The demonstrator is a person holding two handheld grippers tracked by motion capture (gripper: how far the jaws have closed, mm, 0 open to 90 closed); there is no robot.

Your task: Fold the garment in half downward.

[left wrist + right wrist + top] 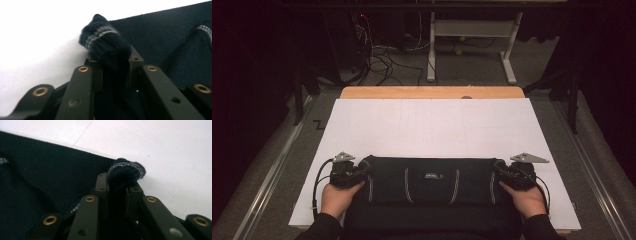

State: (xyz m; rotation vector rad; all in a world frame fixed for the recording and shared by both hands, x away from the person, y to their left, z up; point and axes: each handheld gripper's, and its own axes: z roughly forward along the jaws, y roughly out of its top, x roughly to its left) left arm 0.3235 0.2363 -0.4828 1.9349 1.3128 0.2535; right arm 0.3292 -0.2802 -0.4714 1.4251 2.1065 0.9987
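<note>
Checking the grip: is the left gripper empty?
No, the left gripper has its fingers clamped on the dark sweater's striped cuff.

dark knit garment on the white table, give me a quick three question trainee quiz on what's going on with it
1. True or false: both claws are shut on the garment.
2. Which part does the left claw pinch? A) the centre label B) a ribbed, striped cuff C) the near hem
3. Fill in: the garment lies at the ___ edge of the white sheet, closest to the person.

Key:
1. True; the right claw pinches a striped cuff at its end too.
2. B, the left cuff.
3. near
</note>
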